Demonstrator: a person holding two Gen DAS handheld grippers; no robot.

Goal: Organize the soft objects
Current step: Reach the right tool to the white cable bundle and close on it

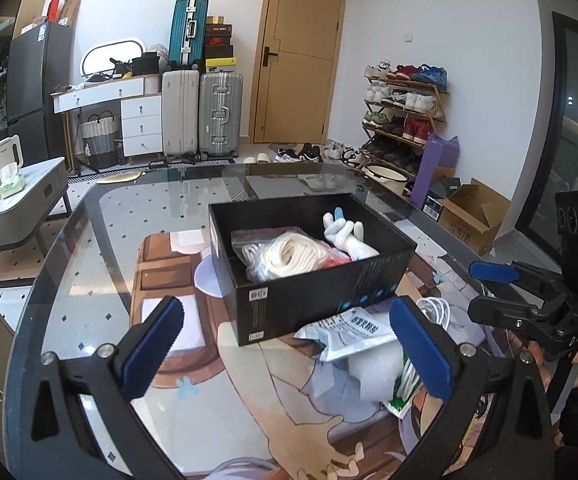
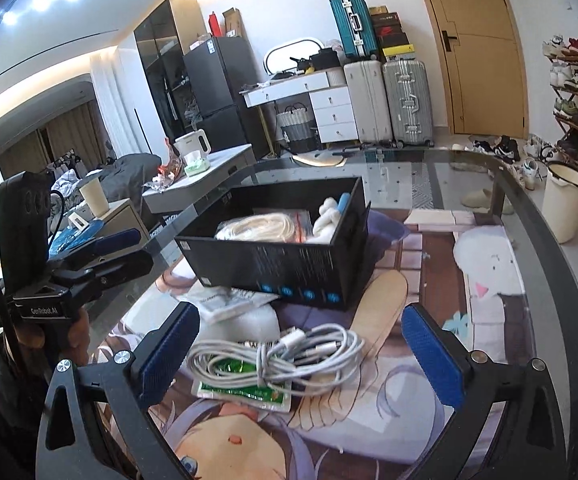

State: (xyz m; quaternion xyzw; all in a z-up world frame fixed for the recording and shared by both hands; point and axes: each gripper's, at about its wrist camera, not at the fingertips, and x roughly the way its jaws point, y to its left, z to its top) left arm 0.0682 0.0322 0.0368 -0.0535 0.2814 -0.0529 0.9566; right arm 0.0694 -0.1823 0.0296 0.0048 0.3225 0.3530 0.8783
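A coiled white cable lies low in the right wrist frame's centre, long axis left-right, atop a green packet. Behind stands the black box on the table. The right tool and left tool gape wide, empty.

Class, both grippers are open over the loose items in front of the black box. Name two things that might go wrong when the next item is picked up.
1. The white cable is loosely coiled; a grip on one loop may leave the rest trailing and snag the box rim.
2. It lies on a green packet, so the right gripper may drag both along.
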